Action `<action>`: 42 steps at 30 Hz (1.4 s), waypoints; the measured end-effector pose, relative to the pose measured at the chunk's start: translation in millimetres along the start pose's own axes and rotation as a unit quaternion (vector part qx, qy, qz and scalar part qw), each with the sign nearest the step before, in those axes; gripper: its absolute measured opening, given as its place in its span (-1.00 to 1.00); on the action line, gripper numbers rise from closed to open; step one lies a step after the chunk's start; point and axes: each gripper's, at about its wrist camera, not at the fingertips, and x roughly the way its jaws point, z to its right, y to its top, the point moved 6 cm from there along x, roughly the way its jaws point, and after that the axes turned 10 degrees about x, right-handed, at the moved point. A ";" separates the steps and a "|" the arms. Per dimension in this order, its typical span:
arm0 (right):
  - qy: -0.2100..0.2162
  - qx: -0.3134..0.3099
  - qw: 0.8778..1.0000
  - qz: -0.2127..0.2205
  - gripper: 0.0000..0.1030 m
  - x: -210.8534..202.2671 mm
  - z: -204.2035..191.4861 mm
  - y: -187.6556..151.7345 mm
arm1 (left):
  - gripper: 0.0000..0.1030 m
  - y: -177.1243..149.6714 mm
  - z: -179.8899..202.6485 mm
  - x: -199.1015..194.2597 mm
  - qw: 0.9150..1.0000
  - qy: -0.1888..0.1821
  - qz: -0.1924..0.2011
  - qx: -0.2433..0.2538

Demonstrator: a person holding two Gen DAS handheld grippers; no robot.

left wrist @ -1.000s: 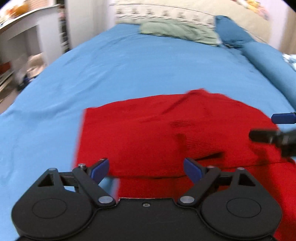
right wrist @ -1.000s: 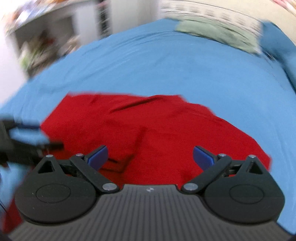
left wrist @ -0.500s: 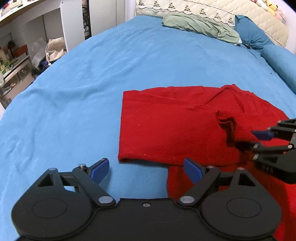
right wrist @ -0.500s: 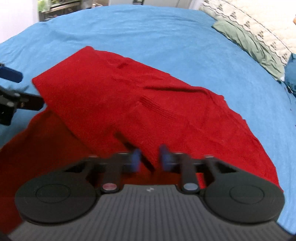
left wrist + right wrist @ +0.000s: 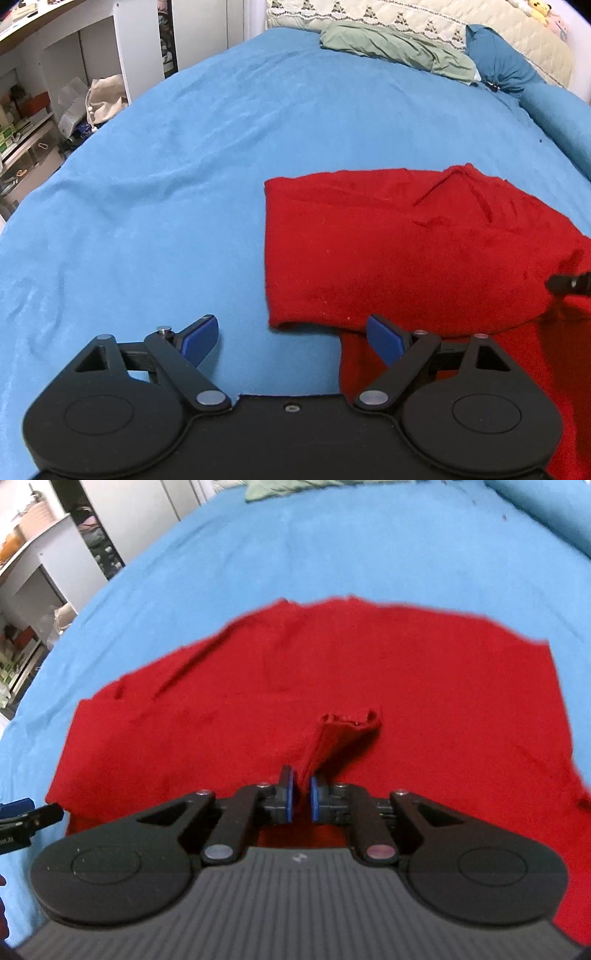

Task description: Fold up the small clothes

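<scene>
- The left tongs (image 5: 291,334) are wide apart, with nothing between the two blue tips.
- Under the left tongs is the blue bed sheet (image 5: 184,184). The near corner of the red sweater (image 5: 388,254) lies just ahead of them, toward their right tip.
- The right tongs (image 5: 300,797) have a bunched piece of the red sweater (image 5: 258,686) between their two blue tips. The tips are close together and are starting to let go. The pads still touch the cloth.
- That piece is a sleeve end (image 5: 349,720). It sticks up in front of the right tongs and looks ribbed, with a wavy rim.
- The sweater lies mostly flat on the bed in front of both tongs, with one layer folded over another. It looks soft, fuzzy and knitted.
- The sheet is smooth with small wrinkles.
- Far ahead of the left tongs lie a crumpled green cloth (image 5: 399,48), a blue pillow (image 5: 498,62) and a cream quilt (image 5: 424,18) with a stitched pattern.
- To the far left of the left tongs are white shelves (image 5: 55,92) with small things in them, too small to tell, and a cream bag (image 5: 103,99).
- No writing can be read.
</scene>
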 end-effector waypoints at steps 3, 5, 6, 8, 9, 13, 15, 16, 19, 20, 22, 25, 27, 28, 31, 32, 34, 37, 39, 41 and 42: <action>0.009 0.013 1.000 0.012 0.37 -2.9 2.8 -3.7 | 0.75 -1.7 4.0 5.4 1.000 0.000 -0.005 0.005; 0.011 0.018 0.999 0.028 0.43 -10.7 4.1 -3.4 | 0.75 -2.8 5.9 7.1 1.000 -0.001 -0.009 0.008; 0.009 0.020 0.999 0.031 0.43 -12.2 5.3 -2.5 | 0.75 -3.3 6.8 7.1 1.000 -0.002 -0.009 0.010; -0.003 0.026 0.999 0.029 0.38 -9.6 9.1 -1.4 | 0.75 -4.8 9.3 6.4 1.000 -0.003 -0.010 0.016; -0.009 0.029 0.999 0.027 0.28 -7.1 10.4 -0.3 | 0.75 -5.8 10.3 6.2 1.000 -0.002 -0.011 0.020; -0.027 0.033 0.999 0.027 -0.61 -0.7 18.0 11.5 | 0.75 -9.9 12.3 8.1 0.999 0.000 -0.016 0.030; -0.022 0.028 0.998 0.051 -0.61 -13.2 17.3 23.0 | 0.73 -10.2 14.1 10.6 0.999 -0.001 -0.018 0.032; -0.021 0.024 0.997 0.070 -0.61 -24.5 17.1 30.9 | 0.72 -9.3 16.2 12.6 0.999 -0.001 -0.018 0.035; -0.026 0.034 0.992 0.121 -0.61 -62.8 30.4 54.7 | 0.63 -2.6 23.0 19.6 0.999 -0.002 -0.015 0.044; -0.032 0.039 0.989 0.136 -0.61 -74.9 39.2 61.9 | 0.59 0.7 25.5 22.1 0.999 -0.004 -0.013 0.046; -0.054 0.040 0.985 0.158 -0.61 -93.5 61.3 70.9 | 0.50 9.2 32.6 28.1 0.999 -0.009 -0.005 0.047; -0.087 0.044 0.985 0.145 -0.61 -92.9 98.0 67.6 | 0.22 19.5 42.7 38.1 0.998 -0.011 -0.001 0.056; -0.099 0.044 0.986 0.126 -0.61 -80.9 118.4 56.2 | 0.18 21.9 44.9 42.5 0.998 -0.007 -0.001 0.054; -0.106 0.037 0.987 0.118 -0.61 -73.9 124.9 50.4 | 0.17 20.9 45.3 42.9 0.998 -0.004 -0.002 0.055; -0.118 0.045 0.987 0.098 -0.61 -57.6 143.4 35.6 | 0.08 15.4 45.3 40.6 0.998 0.002 -0.007 0.058; -0.116 0.062 0.987 0.094 -0.61 -56.4 150.7 31.8 | 0.06 13.9 45.5 39.2 0.998 0.006 -0.011 0.059; -0.113 0.085 0.986 0.090 -0.60 -55.4 159.9 24.0 | 0.05 8.8 42.3 35.9 0.998 0.012 -0.014 0.058; -0.122 0.080 0.985 0.088 -0.23 -63.4 160.1 16.7 | 0.05 7.9 38.1 27.3 0.999 0.014 -0.020 0.044; -0.122 0.066 0.985 0.102 0.62 -76.3 157.0 17.6 | 0.23 10.5 40.6 14.2 0.999 0.019 -0.009 0.041; -0.114 0.037 0.985 0.126 0.76 -90.7 148.3 18.0 | 0.52 16.4 49.0 -2.5 0.999 0.017 0.016 0.043; -0.107 0.020 0.986 0.127 0.76 -91.9 142.5 19.8 | 0.61 20.1 54.1 -10.2 0.998 0.014 0.030 0.047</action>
